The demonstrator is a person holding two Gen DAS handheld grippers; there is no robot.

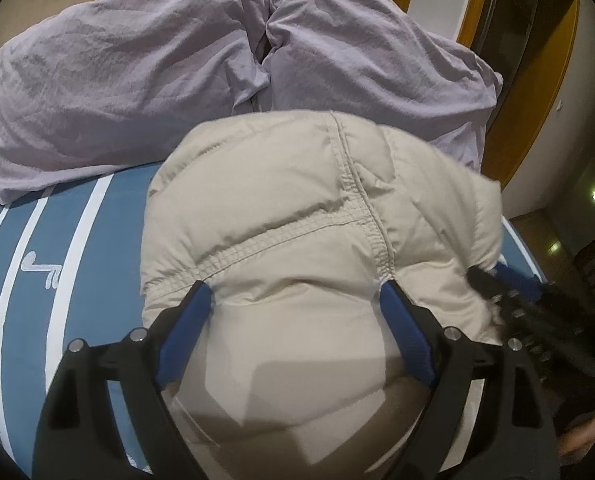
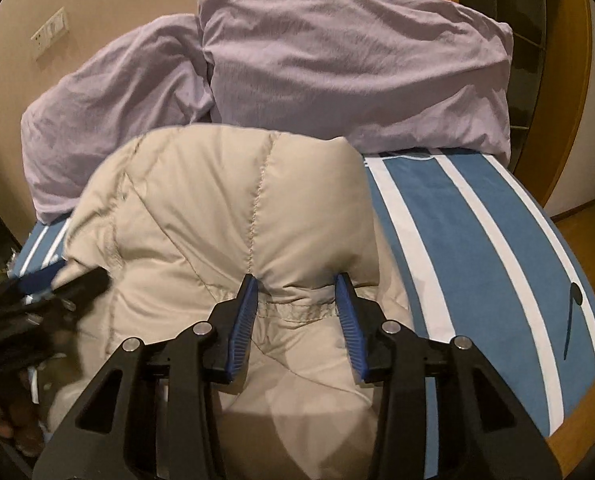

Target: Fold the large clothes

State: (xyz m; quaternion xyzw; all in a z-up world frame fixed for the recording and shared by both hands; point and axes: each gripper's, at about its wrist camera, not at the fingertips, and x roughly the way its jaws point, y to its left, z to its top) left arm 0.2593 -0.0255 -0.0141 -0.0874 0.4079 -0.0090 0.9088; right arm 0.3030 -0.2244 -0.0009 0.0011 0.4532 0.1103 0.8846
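Note:
A beige puffer jacket (image 1: 289, 216) lies bunched on the blue and white striped bed (image 1: 77, 240). My left gripper (image 1: 295, 292) stands wide open with the jacket's padding bulging between its blue pads (image 1: 189, 320). My right gripper (image 2: 295, 284) is partly closed, its pads (image 2: 243, 320) pressing into a fold of the jacket (image 2: 225, 208) by a stitched seam. The right gripper also shows blurred at the right edge of the left wrist view (image 1: 525, 304), and the left one blurred at the left edge of the right wrist view (image 2: 37, 292).
Two lilac pillows (image 1: 109, 80) (image 1: 377, 52) lie at the head of the bed, just behind the jacket. A beige wall with a switch plate (image 2: 49, 34) is behind. A wooden door frame (image 2: 569, 80) and wooden floor (image 2: 585, 216) are to the right.

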